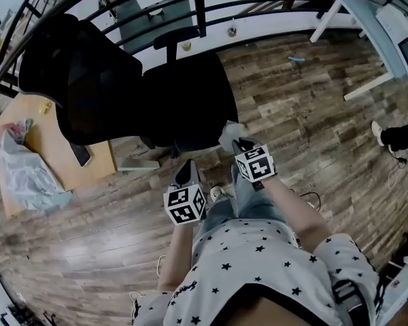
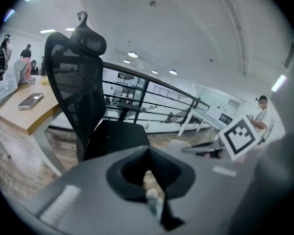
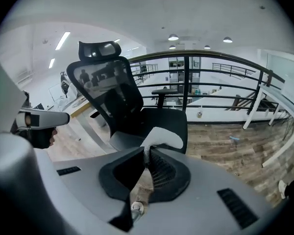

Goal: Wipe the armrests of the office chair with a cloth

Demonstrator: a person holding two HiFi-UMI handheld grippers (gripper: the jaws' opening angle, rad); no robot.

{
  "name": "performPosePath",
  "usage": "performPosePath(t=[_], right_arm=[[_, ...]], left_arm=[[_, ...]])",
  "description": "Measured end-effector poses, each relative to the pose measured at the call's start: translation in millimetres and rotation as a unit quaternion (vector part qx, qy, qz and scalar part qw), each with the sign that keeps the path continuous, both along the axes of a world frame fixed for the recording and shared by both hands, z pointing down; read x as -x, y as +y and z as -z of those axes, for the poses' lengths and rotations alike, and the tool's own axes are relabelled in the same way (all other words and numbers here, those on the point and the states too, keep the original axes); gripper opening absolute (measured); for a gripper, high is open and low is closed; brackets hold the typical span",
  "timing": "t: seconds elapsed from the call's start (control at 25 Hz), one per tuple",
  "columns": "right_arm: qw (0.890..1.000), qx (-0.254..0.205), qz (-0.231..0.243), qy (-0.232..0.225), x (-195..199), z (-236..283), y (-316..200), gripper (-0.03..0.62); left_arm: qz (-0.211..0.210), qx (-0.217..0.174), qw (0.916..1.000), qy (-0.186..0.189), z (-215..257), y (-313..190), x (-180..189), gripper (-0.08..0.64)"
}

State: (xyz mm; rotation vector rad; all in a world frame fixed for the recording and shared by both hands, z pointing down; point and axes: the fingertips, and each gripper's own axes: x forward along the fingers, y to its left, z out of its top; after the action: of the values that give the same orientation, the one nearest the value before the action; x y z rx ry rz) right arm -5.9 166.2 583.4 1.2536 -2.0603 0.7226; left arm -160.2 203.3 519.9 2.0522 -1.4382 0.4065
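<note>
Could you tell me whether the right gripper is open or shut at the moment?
Shut: the right gripper pinches the white cloth between its closed jaw tips.

Your grey left gripper point(image 1: 185, 173) hangs low before your waist, jaws pressed together with nothing between them. Your grey right gripper point(image 1: 242, 145), just beside it and slightly farther forward, pinches a crumpled white cloth point(image 3: 161, 137).

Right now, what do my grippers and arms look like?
The left gripper and right gripper have grey bodies and black jaws. Each carries a white cube with black square markers. The shirt is pale and short-sleeved, with dark stars.
</note>
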Motion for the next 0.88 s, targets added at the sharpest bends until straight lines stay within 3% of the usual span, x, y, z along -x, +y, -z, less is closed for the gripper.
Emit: performPosePath(t=[0.88], right_arm=[[0.995, -0.082, -0.016, -0.054, 16, 91, 49, 0.027]], left_arm=[[-0.036, -0.037, 0.9986, 0.012, 27, 28, -7, 0.005]])
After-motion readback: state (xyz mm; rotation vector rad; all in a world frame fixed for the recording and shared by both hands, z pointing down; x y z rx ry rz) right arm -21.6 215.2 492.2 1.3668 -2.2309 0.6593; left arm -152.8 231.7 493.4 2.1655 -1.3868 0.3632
